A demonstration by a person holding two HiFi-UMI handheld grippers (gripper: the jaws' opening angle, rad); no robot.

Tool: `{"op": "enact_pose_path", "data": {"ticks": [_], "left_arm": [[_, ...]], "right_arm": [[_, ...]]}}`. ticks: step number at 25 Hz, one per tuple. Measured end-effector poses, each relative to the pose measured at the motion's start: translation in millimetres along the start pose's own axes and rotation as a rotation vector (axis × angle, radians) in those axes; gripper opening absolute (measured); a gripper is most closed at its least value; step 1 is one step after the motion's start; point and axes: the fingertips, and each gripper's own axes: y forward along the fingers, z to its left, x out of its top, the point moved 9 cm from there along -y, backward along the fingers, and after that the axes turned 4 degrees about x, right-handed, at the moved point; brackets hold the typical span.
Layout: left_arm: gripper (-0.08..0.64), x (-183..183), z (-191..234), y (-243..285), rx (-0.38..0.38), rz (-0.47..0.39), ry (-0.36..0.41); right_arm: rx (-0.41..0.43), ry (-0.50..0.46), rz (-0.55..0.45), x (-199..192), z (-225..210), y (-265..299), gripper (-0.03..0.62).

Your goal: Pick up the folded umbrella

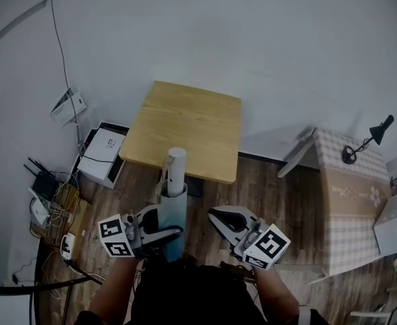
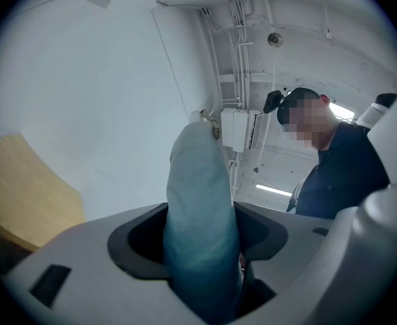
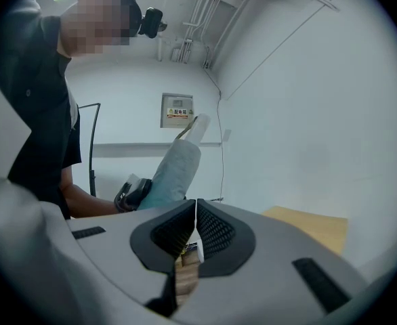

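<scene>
While the left tongs (image 1: 166, 223) clamp round the umbrella (image 1: 175, 198), its soft teal fabric sleeve bulges between their dark, scooped pads. The umbrella stands about upright, a smooth white cylindrical end (image 1: 176, 161) on top. It is held above the plank floor (image 1: 286, 202), by the near edge of the square pale-wood desk (image 1: 185, 124). The right tongs (image 1: 220, 219) are pressed together, ribbed pads meeting on nothing.

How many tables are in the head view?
2. A wooden table straight ahead by the wall, and a cloth-covered table at the right. Others may lie outside the frame.
</scene>
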Motion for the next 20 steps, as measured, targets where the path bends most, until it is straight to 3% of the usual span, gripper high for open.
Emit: {"op": "enact_pose_path", "data": {"ticks": [7,14,20], "left_arm": [[0.290,-20,-27,4,0.012,0.054,-0.030],[0.290,-17,-33,7,0.034,0.076,-0.017],[0.290,-10,-27,7,0.046,0.079,-0.015]], "right_arm": [[0.016,0.035,-0.068,-8,15,-21,0.020],[0.025,0.055,-0.091,-19,15,-26,0.018],[0.116,0.031,-0.114,-16,16,-15,0.019]]}}
